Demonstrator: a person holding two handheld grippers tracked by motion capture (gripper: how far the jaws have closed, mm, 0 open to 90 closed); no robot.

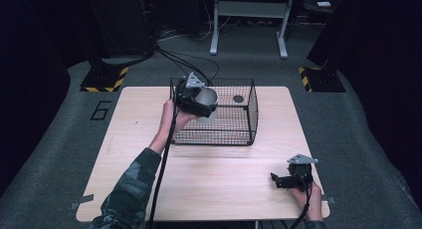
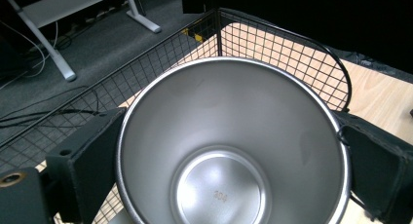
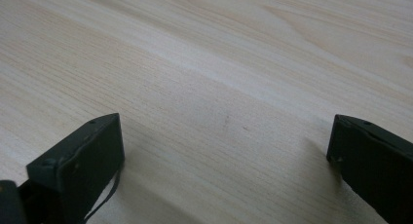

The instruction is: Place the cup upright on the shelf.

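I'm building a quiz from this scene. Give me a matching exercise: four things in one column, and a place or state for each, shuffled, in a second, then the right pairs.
Things:
1. steel cup
2. wire basket
3. left gripper
4. right gripper

Places or states:
A. jaws apart, nothing between them, near the table's front right corner
B. stands toward the far edge of the table
C. shut on the cup at the basket's left end
D. held between two black jaws, inside bare

Pairs: 1-D, 2-B, 3-C, 4-A
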